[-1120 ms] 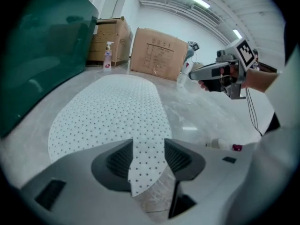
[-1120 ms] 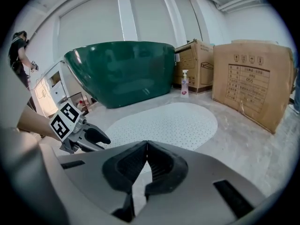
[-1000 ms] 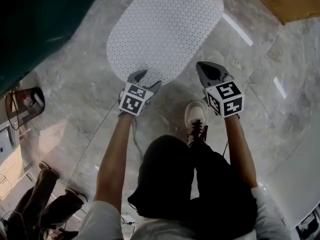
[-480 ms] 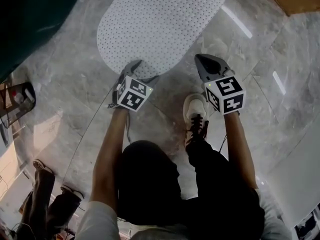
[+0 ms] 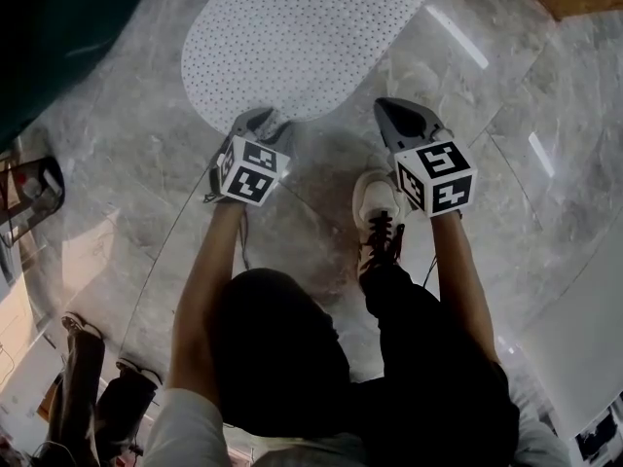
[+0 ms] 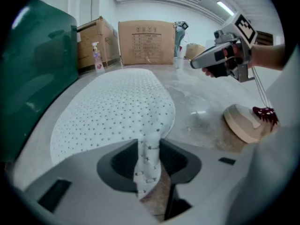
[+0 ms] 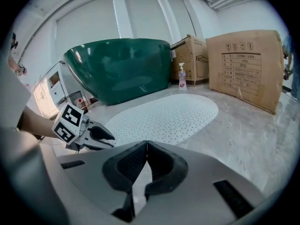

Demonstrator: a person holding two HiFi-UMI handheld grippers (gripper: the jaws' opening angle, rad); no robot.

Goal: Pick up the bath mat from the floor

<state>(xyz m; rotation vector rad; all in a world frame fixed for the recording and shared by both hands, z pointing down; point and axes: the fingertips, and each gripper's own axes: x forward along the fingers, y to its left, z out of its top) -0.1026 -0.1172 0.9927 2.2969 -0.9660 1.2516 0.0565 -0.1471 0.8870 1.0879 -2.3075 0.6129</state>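
Far off to the left tool's left, the dark green tub (image 5: pixel 58 27) plays no part in this. The change is at the left tool (image 6: pixel 149 144). A second ago it hung at the near rim of the bath mat (image 5: pixel 302 37) with its jaws apart, and they then spread wider. Now the jaws are closing, and its own view shows a raised fold of the mat's near edge standing between the pads, which appear to press it from both sides. That suggests the first hold has just been taken, though only on a narrow strip of the rim. The rest of the white, perforated mat lies flat on the grey marble floor (image 5: pixel 146 154), stretching away ahead of the tool, so nothing has been lifted yet. To the right, the right tool (image 7: pixel 146 143) has barely shifted over the same second. Its jaws meet tip to tip with nothing between them, and it hovers just short of the mat's near right rim, with the mat ahead and to its left. Behind it, the person's pale shoe (image 5: pixel 378 202) is planted on the floor clear of the mat. Judging from this, the pick-up has only begun. The thin, limp sheet will likely sag or cling to the floor when raised from one edge, so a second hold by the right tool may help.
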